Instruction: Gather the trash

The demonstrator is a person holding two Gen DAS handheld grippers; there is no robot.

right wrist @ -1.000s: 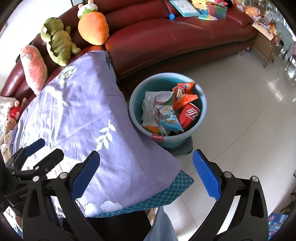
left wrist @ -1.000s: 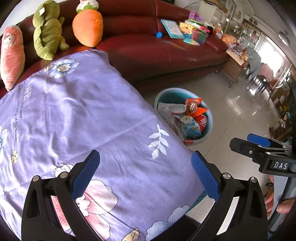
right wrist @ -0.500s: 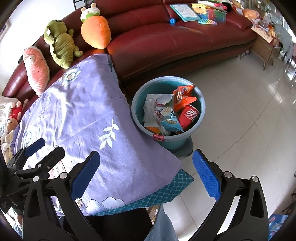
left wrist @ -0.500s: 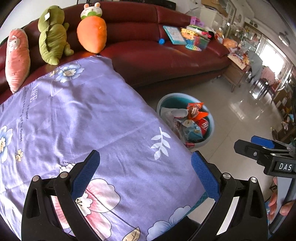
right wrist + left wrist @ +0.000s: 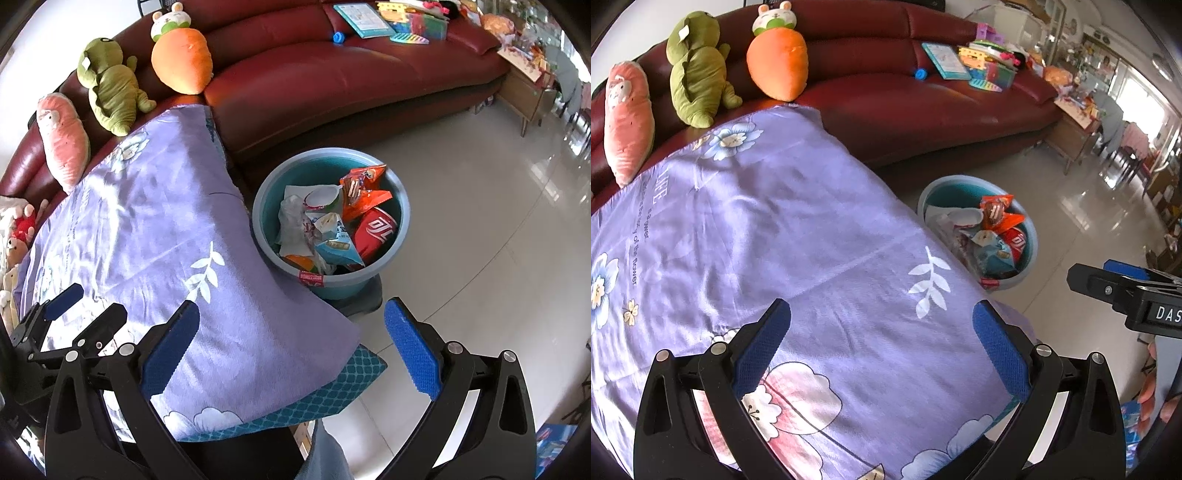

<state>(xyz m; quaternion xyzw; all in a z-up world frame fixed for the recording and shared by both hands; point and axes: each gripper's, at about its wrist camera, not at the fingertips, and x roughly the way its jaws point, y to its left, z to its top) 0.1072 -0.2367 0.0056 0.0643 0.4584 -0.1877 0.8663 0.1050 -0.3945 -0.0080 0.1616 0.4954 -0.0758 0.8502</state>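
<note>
A teal bin [image 5: 400, 206] stands on the floor beside the table and also shows in the left wrist view [image 5: 1030, 240]. It holds several wrappers: an orange snack bag [image 5: 360, 192], a red packet [image 5: 376, 230], a light blue packet [image 5: 334, 243] and white paper [image 5: 291, 221]. My left gripper [image 5: 882, 345] is open and empty above the purple floral tablecloth [image 5: 757, 229]. My right gripper [image 5: 291, 345] is open and empty above the table's corner, short of the bin. I see no trash on the cloth.
A dark red sofa [image 5: 923, 103] runs behind the table with a pink [image 5: 626, 118], a green [image 5: 696, 66] and an orange carrot [image 5: 779, 66] plush toy, plus books and toys [image 5: 975, 66]. Glossy tiled floor [image 5: 480, 206] lies right of the bin.
Both grippers have drawn back and up a little, so the bin and sofa look slightly farther. Both stay open and empty.
</note>
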